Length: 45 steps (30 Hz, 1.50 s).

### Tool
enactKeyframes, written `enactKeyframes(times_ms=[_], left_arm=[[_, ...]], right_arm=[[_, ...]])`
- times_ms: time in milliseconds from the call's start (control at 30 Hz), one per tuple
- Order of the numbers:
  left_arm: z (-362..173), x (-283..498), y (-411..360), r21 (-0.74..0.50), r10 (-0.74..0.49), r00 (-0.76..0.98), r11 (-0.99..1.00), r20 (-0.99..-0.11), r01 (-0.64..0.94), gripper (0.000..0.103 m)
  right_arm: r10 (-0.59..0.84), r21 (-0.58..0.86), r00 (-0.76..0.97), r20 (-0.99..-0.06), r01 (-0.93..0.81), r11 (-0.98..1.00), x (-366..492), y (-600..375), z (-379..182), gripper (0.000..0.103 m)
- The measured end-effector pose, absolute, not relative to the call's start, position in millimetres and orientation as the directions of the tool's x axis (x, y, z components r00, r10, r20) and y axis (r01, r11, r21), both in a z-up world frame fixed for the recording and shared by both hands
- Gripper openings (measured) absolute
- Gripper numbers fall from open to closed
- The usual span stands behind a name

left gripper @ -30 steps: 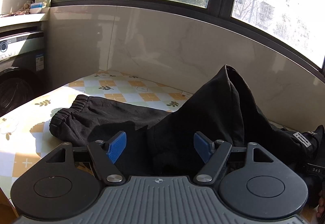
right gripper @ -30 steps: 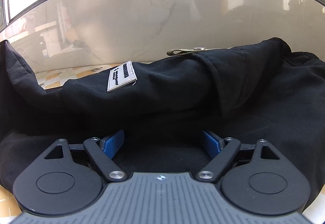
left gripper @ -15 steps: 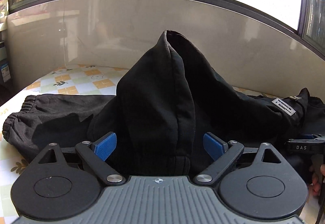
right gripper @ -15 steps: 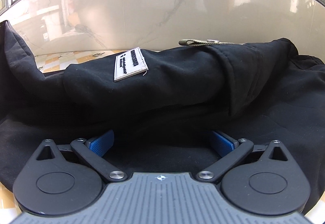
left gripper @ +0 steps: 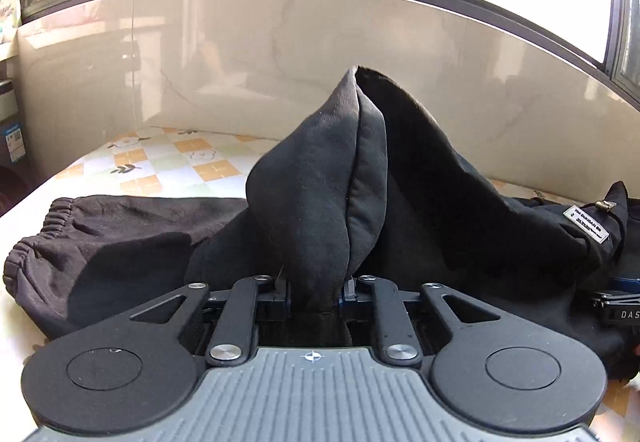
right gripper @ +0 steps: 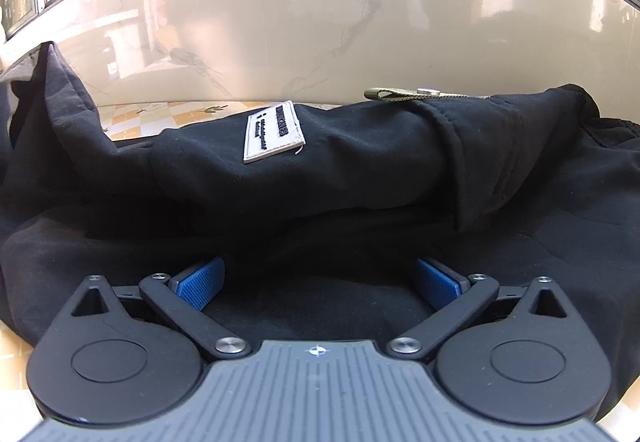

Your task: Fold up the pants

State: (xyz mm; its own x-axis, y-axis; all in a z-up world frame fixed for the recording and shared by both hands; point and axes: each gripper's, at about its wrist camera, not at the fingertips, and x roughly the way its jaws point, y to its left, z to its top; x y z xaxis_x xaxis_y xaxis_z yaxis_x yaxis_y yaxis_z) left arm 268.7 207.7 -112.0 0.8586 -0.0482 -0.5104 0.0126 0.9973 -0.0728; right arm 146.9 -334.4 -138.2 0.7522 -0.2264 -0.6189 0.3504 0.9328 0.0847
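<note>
The left hand-held gripper [left gripper: 314, 296] is closing on a raised bunch of the black pants [left gripper: 320, 177] lying across the bench [left gripper: 168, 161], while the right hand-held gripper [right gripper: 318, 280], jaws wide apart beside the white patch [right gripper: 274, 137], is gripping nothing, so the thick bunch is risking slipping free or dragging extra layers along.

black pants [left gripper: 132, 242] on checkered tabletop, one leg bunched upright (peaked fold), white label near waist
</note>
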Motion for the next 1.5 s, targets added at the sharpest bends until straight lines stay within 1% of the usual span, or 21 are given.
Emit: enactKeyframes(times_ms=[67,133,300,367,467,533,567,600,667,733,900,967,1033,1067,1100,1167,1267,1333,1367,1400,1500], left_arm=[[-86.5,254.9,222.8,-0.085,-0.045,0.888,0.996,-0.458,0.006,0.018],[-64.4,242.2,239.5,-0.119,-0.053,0.907,0.993,-0.417,0.004,0.018],[-23.0,208.8,266.7,-0.150,-0.046,0.945,0.989,-0.324,-0.003,0.018],[-14.0,196.4,274.3,-0.172,-0.050,0.953,0.985,-0.299,-0.002,0.018],[-8.8,183.3,282.9,-0.199,-0.055,0.960,0.980,-0.275,-0.001,0.018],[-9.6,182.1,286.5,-0.212,-0.055,0.962,0.977,-0.266,-0.003,0.018],[-10.1,178.9,287.5,-0.217,-0.052,0.963,0.976,-0.264,-0.007,0.018],[-11.0,176.1,288.8,-0.223,-0.051,0.963,0.975,-0.264,-0.009,0.018],[-14.8,173.1,290.9,-0.238,-0.053,0.962,0.971,-0.267,-0.012,0.018],[-15.0,170.3,288.4,-0.250,-0.051,0.962,0.968,-0.269,-0.019,0.018],[-9.0,146.9,289.9,-0.286,-0.041,0.967,0.958,-0.250,-0.034,0.017],[-7.7,140.2,290.7,-0.276,-0.032,0.972,0.961,-0.234,-0.035,0.017],[-10.7,137.2,291.5,-0.276,-0.026,0.972,0.960,-0.234,-0.040,0.017],[-14.5,138.4,292.5,-0.289,-0.028,0.969,0.956,-0.245,-0.045,0.017],[-18.2,140.5,293.4,-0.300,-0.028,0.966,0.953,-0.257,-0.052,0.017],[-28.9,151.1,295.9,-0.321,-0.013,0.956,0.943,-0.292,-0.085,0.017],[-41.4,161.7,297.4,-0.354,0.003,0.947,0.927,-0.321,-0.123,0.017],[-45.9,165.9,297.0,-0.365,0.023,0.945,0.919,-0.325,-0.148,0.017],[-46.5,166.9,296.2,-0.364,0.028,0.946,0.919,-0.324,-0.152,0.017],[-46.9,168.1,294.9,-0.360,0.033,0.946,0.920,-0.321,-0.154,0.017],[-48.8,166.6,289.6,-0.350,0.049,0.949,0.923,-0.310,-0.162,0.017]], right_arm=[[-0.145,0.113,0.798,-0.585,0.256,0.960,127.8,-325.0,-119.0,0.102],[-0.084,0.089,0.819,-0.568,0.162,0.983,111.4,-310.1,-105.1,0.102],[-0.005,0.028,0.790,-0.614,0.028,0.999,102.4,-271.9,-106.1,0.100],[-0.006,0.002,0.769,-0.639,0.009,1.000,109.3,-260.5,-115.4,0.097],[-0.070,-0.082,0.756,-0.651,0.022,0.996,120.5,-246.9,-128.2,0.092],[-0.098,-0.112,0.754,-0.649,0.033,0.993,124.5,-245.6,-131.1,0.078],[-0.101,-0.112,0.754,-0.649,0.036,0.993,125.9,-246.9,-130.0,0.060],[-0.098,-0.102,0.755,-0.648,0.041,0.994,125.1,-251.0,-126.7,0.035],[-0.084,-0.066,0.768,-0.635,0.055,0.996,122.2,-260.0,-118.3,0.007],[-0.083,-0.032,0.796,-0.599,0.079,0.996,114.2,-271.5,-104.6,0.005],[-0.109,0.009,0.844,-0.526,0.133,0.991,82.7,-291.1,-62.8,0.004],[-0.046,0.029,0.811,-0.584,0.078,0.997,82.6,-292.6,-61.1,0.005],[-0.034,0.010,0.761,-0.648,0.054,0.999,86.8,-288.8,-65.5,0.009],[-0.044,-0.007,0.750,-0.660,0.052,0.999,89.4,-286.8,-67.2,0.017],[-0.052,-0.023,0.748,-0.662,0.050,0.998,91.2,-285.7,-65.2,0.033],[-0.075,-0.054,0.764,-0.641,0.053,0.997,97.6,-283.1,-60.3,0.046],[-0.057,-0.032,0.806,-0.589,0.047,0.998,112.3,-284.5,-49.0,0.048],[-0.069,-0.035,0.826,-0.560,0.060,0.998,128.1,-285.0,-44.5,0.060],[-0.084,-0.049,0.826,-0.557,0.068,0.996,139.4,-284.2,-45.7,0.069],[-0.098,-0.066,0.820,-0.565,0.073,0.995,153.9,-283.8,-49.6,0.074],[-0.141,-0.096,0.784,-0.604,0.104,0.990,193.3,-288.2,-66.6,0.074]])
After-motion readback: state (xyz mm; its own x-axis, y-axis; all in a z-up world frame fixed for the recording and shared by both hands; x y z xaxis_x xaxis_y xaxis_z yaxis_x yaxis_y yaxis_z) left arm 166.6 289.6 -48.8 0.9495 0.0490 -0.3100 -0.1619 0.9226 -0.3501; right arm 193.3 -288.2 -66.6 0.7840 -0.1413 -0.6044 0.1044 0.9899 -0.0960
